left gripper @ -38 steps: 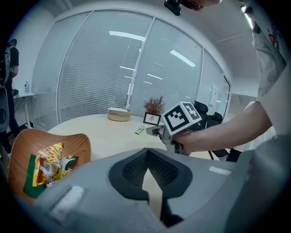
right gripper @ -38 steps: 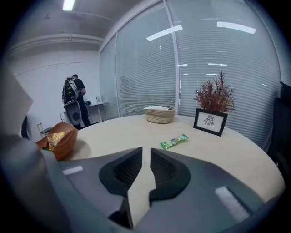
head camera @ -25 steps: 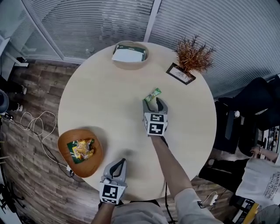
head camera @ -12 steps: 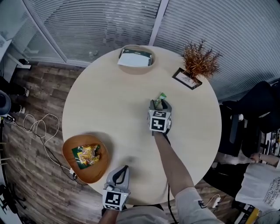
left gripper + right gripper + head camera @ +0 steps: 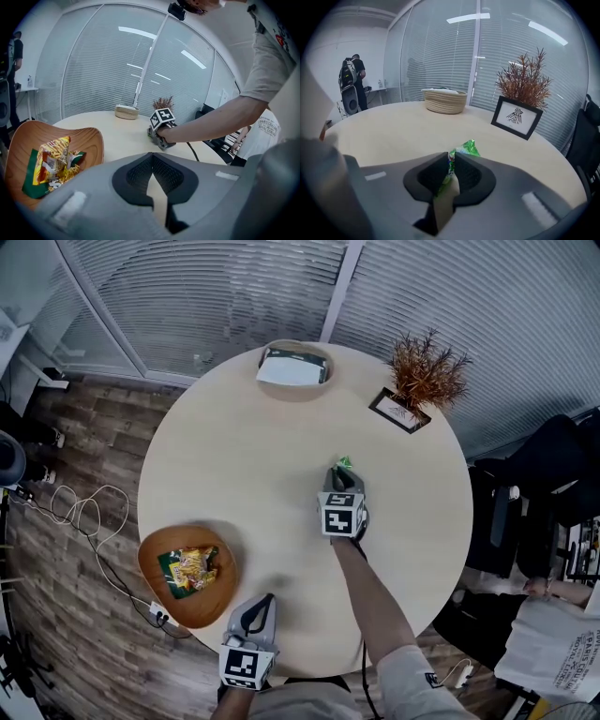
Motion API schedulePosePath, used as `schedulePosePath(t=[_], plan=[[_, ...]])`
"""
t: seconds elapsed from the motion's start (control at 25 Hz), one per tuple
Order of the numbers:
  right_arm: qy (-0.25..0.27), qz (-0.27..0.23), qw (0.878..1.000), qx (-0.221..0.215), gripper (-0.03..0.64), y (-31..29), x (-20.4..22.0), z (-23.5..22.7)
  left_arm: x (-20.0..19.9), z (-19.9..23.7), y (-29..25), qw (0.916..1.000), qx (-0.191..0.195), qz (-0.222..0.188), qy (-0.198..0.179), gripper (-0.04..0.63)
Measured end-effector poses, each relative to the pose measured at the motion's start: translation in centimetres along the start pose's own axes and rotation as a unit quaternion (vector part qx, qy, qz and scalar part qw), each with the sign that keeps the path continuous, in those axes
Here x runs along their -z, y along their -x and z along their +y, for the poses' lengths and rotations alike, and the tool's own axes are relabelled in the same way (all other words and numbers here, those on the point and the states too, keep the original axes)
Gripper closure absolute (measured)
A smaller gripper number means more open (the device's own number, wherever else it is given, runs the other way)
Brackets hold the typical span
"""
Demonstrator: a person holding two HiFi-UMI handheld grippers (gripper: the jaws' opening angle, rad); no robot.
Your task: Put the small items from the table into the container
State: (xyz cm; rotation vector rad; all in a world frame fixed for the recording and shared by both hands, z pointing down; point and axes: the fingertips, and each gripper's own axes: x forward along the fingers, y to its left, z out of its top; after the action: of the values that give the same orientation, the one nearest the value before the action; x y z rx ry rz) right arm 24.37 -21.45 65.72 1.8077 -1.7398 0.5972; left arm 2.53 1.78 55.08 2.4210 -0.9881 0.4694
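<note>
A small green snack packet [image 5: 465, 149] lies on the round pale table [image 5: 244, 456], right of its middle. My right gripper [image 5: 451, 168] points down at it, jaws closing, with the packet's near end pinched between the pads. From the head view only the packet's tip [image 5: 344, 462] shows beyond the right gripper [image 5: 342, 474]. A wooden bowl [image 5: 152, 549] at the table's near left edge holds a yellow and green snack bag [image 5: 192, 566]. My left gripper [image 5: 260, 604] hovers at the near edge beside the bowl [image 5: 89, 140], shut and empty.
A woven basket [image 5: 294, 368] with a white and green pack stands at the far edge. A dried plant [image 5: 427, 371] and a framed card [image 5: 398, 409] stand far right. Dark chairs [image 5: 539, 484] and a person are off to the right; cables lie on the floor at left.
The right gripper's jaws have come together on the green packet and dropped slightly over it. The left gripper has stayed where it was.
</note>
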Motion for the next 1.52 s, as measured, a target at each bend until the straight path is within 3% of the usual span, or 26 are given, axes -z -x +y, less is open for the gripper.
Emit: schedulePosePath(t=[0.48, 0.88, 1.08, 1.52], plan=[[0.019, -0.012, 1.000, -0.018, 0.591, 4.0, 1.4, 2.4, 0.5, -0.9, 2.6, 0.9998, -0.014, -0.016, -0.001, 0.598], [0.061, -0.051, 0.993, -0.086, 0.594, 8.6, -1.9, 9.7, 0.2, -1.3, 5.2, 0.9986, -0.032, -0.042, 0.004, 0.598], [0.094, -0.074, 0.982, -0.145, 0.594, 11.3, -4.1, 16.5, -1.0, -0.6, 7.0, 0.9967, -0.051, -0.062, 0.014, 0.598], [0.173, -0.109, 0.944, -0.257, 0.595, 16.5, -6.0, 30.6, -1.1, 3.2, 11.4, 0.9881, -0.118, -0.092, 0.038, 0.598]])
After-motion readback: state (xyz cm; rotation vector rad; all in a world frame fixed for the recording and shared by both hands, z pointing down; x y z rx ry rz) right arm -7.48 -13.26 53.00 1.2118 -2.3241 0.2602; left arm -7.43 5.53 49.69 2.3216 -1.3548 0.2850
